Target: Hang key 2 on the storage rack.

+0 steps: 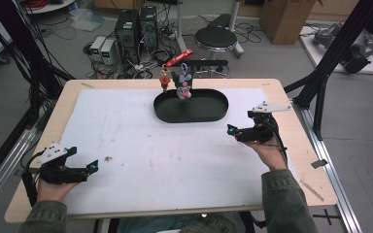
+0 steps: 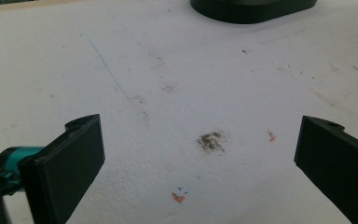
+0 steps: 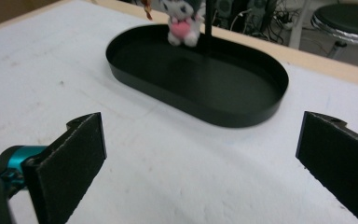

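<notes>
Both grippers had jaws spread wide and empty, right gripper (image 1: 233,131) nearest the black tray (image 1: 213,114) where the plush toy (image 1: 184,83) hung at the far rim, so I'd approach slow and square before pinching.

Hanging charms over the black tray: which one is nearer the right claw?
The grey-and-white plush with the pink heart. It hangs over the black tray's far rim, on the right claw's side of the small orange charm.
</notes>
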### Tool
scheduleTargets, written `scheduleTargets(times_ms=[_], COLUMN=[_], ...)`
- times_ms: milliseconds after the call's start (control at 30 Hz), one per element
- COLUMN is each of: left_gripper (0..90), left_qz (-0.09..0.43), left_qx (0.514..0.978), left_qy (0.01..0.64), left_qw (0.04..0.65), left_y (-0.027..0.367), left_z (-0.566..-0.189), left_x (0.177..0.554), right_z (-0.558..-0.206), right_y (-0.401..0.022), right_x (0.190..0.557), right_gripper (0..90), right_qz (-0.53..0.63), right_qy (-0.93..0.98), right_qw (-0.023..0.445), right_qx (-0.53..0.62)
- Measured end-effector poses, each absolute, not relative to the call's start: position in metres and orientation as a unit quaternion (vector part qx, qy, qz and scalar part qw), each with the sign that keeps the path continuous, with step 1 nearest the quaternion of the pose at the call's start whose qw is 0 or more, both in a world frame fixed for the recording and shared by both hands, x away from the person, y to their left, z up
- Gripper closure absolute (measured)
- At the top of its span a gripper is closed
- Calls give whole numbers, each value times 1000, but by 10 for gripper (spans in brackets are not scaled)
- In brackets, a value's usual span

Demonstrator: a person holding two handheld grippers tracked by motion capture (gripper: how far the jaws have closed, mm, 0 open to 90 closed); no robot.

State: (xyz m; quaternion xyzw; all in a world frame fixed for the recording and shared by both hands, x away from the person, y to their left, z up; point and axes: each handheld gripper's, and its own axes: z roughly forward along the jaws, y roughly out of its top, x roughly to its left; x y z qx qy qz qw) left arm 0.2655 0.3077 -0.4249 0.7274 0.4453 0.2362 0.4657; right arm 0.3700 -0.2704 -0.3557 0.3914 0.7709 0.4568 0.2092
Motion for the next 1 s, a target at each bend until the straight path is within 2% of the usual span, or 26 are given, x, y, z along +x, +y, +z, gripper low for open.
scheduleTargets(times_ms=[367, 1000], left_gripper=[20, 20], left_qz=[235, 242], left_qx=[729, 722], left_qy=[446, 457], left_qw=[463, 460], left_y=[309, 316], left_z=[-427, -427], left_x=[266, 260], right_z=[-384, -409], right_y=[-291, -310], right_x=[355, 335], right_gripper=[5, 5], right_qz=[455, 449], right_qy=[765, 774], right_qw=[216, 213], right_qx=[402, 393])
